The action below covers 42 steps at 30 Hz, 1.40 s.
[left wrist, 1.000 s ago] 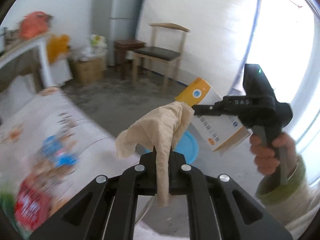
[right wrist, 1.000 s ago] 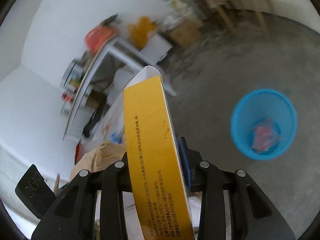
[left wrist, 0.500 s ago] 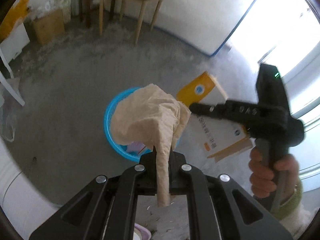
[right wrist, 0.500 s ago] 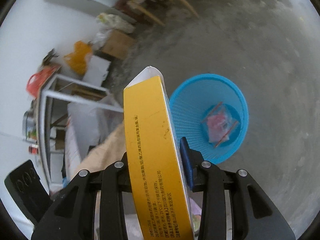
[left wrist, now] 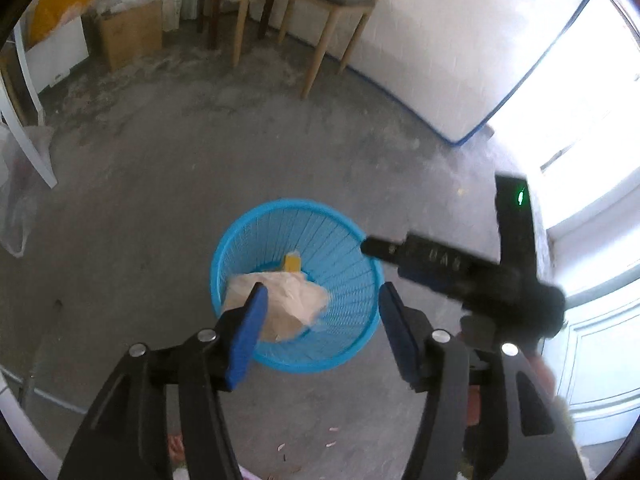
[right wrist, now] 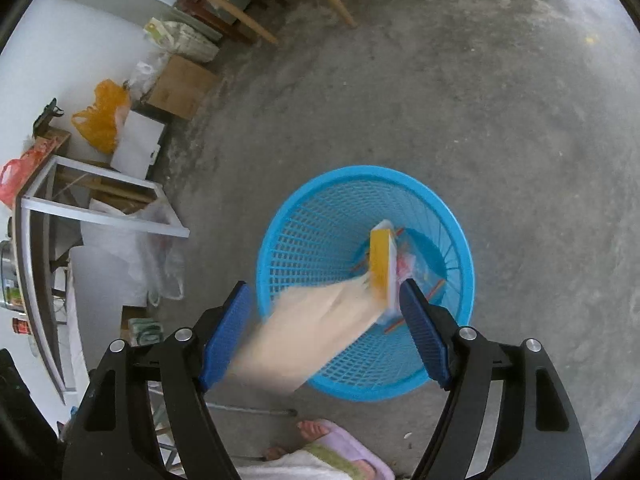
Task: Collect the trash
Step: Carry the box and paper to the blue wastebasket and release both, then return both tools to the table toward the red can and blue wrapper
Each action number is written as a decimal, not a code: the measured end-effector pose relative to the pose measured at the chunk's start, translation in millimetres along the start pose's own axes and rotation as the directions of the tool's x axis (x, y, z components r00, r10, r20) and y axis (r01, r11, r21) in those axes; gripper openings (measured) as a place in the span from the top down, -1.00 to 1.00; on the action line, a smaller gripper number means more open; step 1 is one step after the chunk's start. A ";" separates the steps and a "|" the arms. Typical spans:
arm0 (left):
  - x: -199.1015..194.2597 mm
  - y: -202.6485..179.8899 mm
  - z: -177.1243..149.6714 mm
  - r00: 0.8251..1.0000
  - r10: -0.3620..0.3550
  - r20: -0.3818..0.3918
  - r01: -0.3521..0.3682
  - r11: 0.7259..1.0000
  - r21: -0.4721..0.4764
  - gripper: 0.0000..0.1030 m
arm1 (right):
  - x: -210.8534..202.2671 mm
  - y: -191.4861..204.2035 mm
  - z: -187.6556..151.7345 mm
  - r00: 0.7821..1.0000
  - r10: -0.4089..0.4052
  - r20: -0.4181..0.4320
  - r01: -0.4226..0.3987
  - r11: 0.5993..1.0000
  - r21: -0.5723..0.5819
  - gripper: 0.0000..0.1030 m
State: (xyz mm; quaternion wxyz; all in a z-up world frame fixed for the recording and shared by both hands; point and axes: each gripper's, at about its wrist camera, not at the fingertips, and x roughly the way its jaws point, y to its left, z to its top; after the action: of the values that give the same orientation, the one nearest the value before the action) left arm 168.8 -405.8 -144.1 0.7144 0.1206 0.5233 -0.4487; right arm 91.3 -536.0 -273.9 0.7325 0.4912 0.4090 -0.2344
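Blurred pale letters, seemingly "DAS", ran along the side of the right gripper (left wrist: 430, 258) as it hung over the basket (left wrist: 356, 240). No other text could be read.

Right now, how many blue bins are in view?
1. The blue bin stands on the concrete floor, below both open grippers; others may be hidden.

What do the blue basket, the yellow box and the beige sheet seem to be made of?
Basket: probably moulded plastic, semi-glossy, judging by its uniform bright blue and open lattice walls.
Box: likely thin printed cardboard, with flat faces and crisp edges.
Sheet: soft crumpled paper or thin cloth, matt beige; motion blur leaves it open.
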 end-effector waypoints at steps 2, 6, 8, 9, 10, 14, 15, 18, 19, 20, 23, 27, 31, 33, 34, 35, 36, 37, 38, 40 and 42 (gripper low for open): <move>-11.9 0.9 0.6 1.000 -0.016 0.025 0.016 1.000 -0.014 -0.10 | -7.7 1.3 -3.5 1.000 -0.001 0.014 0.002 1.000 -0.012 -0.44; -43.4 3.3 2.5 0.994 -0.072 0.079 0.076 0.996 -0.050 -0.10 | -33.0 -2.3 -15.3 0.999 0.002 0.053 0.000 0.999 -0.032 -0.46; -67.1 3.9 0.1 0.990 -0.087 0.114 0.093 0.995 -0.049 -0.11 | -43.0 -3.8 -19.2 0.998 0.005 0.069 -0.002 0.999 -0.040 -0.47; -74.8 4.9 -0.6 0.988 -0.090 0.128 0.096 0.994 -0.044 -0.12 | -52.1 -3.9 -23.7 0.997 0.007 0.080 -0.003 0.999 -0.048 -0.47; -85.4 4.7 -3.4 0.985 -0.097 0.143 0.103 0.994 -0.038 -0.15 | -56.7 -2.0 -26.4 0.996 0.008 0.086 -0.003 0.998 -0.056 -0.47; -131.1 7.8 -22.5 0.971 -0.112 0.209 0.121 0.992 -0.030 -0.28 | -81.7 9.3 -40.2 0.994 0.025 0.103 -0.013 0.993 -0.116 -0.48; -146.0 7.9 -33.5 0.967 -0.115 0.229 0.125 0.992 -0.030 -0.30 | -88.4 14.2 -44.5 0.994 0.039 0.106 -0.025 0.990 -0.137 -0.50; -181.3 15.9 -59.9 0.952 -0.099 0.289 0.114 0.993 -0.033 -0.31 | -103.5 35.6 -54.4 0.991 0.080 0.103 -0.058 0.978 -0.203 -0.52; -192.3 18.8 -69.3 0.947 -0.089 0.307 0.104 0.994 -0.034 -0.31 | -107.0 44.5 -56.9 0.991 0.093 0.100 -0.068 0.971 -0.227 -0.52; -205.7 23.0 -82.4 0.941 -0.066 0.331 0.084 0.996 -0.039 -0.31 | -112.4 54.0 -60.4 0.990 0.107 0.095 -0.079 0.962 -0.260 -0.52; -236.2 34.5 -112.0 0.923 -0.007 0.386 0.031 0.998 -0.057 -0.31 | -126.9 85.9 -72.3 0.985 0.155 0.074 -0.118 0.925 -0.362 -0.55; -275.5 54.1 -159.5 0.881 0.137 0.452 -0.111 0.990 -0.084 -0.33 | -137.6 146.5 -96.4 0.975 0.221 0.014 -0.181 0.831 -0.527 -0.61; -299.6 69.6 -202.8 0.826 0.284 0.486 -0.257 0.959 -0.123 -0.39 | -133.1 200.3 -126.4 0.963 0.260 -0.076 -0.245 0.720 -0.649 -0.64; -309.3 77.9 -226.2 0.786 0.365 0.499 -0.342 0.929 -0.142 -0.41 | -126.8 224.1 -141.9 0.956 0.264 -0.125 -0.275 0.669 -0.691 -0.64; -313.1 81.8 -234.8 0.770 0.391 0.504 -0.370 0.917 -0.146 -0.46 | -119.8 239.9 -152.4 0.952 0.264 -0.156 -0.293 0.636 -0.714 -0.64; -316.3 86.1 -244.6 0.741 0.440 0.507 -0.423 0.893 -0.156 -0.48 | -116.5 247.3 -160.6 0.949 0.262 -0.173 -0.303 0.618 -0.725 -0.64; -316.8 88.8 -253.0 0.719 0.474 0.509 -0.460 0.873 -0.163 -0.53 | -108.6 261.1 -169.6 0.946 0.256 -0.200 -0.318 0.593 -0.740 -0.64; -316.9 93.5 -259.0 0.693 0.512 0.507 -0.502 0.848 -0.170 -0.58 | -104.4 269.0 -175.3 0.943 0.252 -0.215 -0.325 0.578 -0.749 -0.64; -315.1 99.4 -264.4 0.663 0.561 0.495 -0.552 0.813 -0.183 -0.58 | -97.0 280.6 -183.5 0.942 0.242 -0.233 -0.331 0.556 -0.762 -0.64; -308.3 111.4 -268.7 0.625 0.625 0.468 -0.614 0.763 -0.199 -0.59 | -87.8 296.8 -199.1 0.942 0.226 -0.247 -0.332 0.532 -0.779 -0.64; -307.8 123.2 -274.6 0.609 0.651 0.453 -0.631 0.744 -0.220 -0.59 | -77.6 312.8 -209.2 0.939 0.219 -0.267 -0.344 0.515 -0.785 -0.64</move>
State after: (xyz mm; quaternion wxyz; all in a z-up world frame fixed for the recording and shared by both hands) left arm 72.5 -1.1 -33.6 0.9394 0.1651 0.2488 -0.1686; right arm 204.0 -222.4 -82.7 0.8747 0.1676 0.4332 0.1383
